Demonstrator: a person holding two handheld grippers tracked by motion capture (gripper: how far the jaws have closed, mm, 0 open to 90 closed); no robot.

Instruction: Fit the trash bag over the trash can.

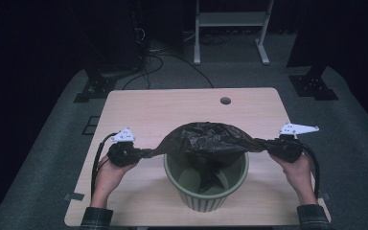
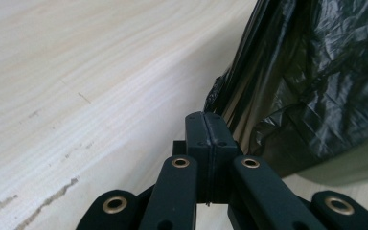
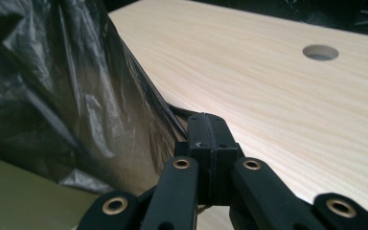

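- Black crinkled plastic bin bag (image 1: 206, 139) hangs stretched between the 2 grippers, draped over the mouth of the olive-green ribbed plastic waste bin (image 1: 206, 191), with part of it sagging down inside the bin.
- Left gripper (image 1: 141, 154), held in the person's left hand (image 1: 108, 175), sits at the left side of the pale wooden table (image 1: 172, 108); its jaws are pressed together, pinching the left corner of the bag into a thin pulled strand.
- In the left gripper view the jaws (image 2: 206, 143) meet flat against each other, with the bag (image 2: 311, 81) just to their right and the bin's green rim (image 2: 359, 163) below it.
- Right gripper (image 1: 267, 143), in the right hand (image 1: 299, 172), is likewise clamped on the bag's right corner.
- In the right gripper view the closed jaws (image 3: 207, 143) grip a taut fold of bag (image 3: 76, 96) above the bin wall (image 3: 19, 196); a round cable hole (image 3: 320, 52) lies farther off in the tabletop.
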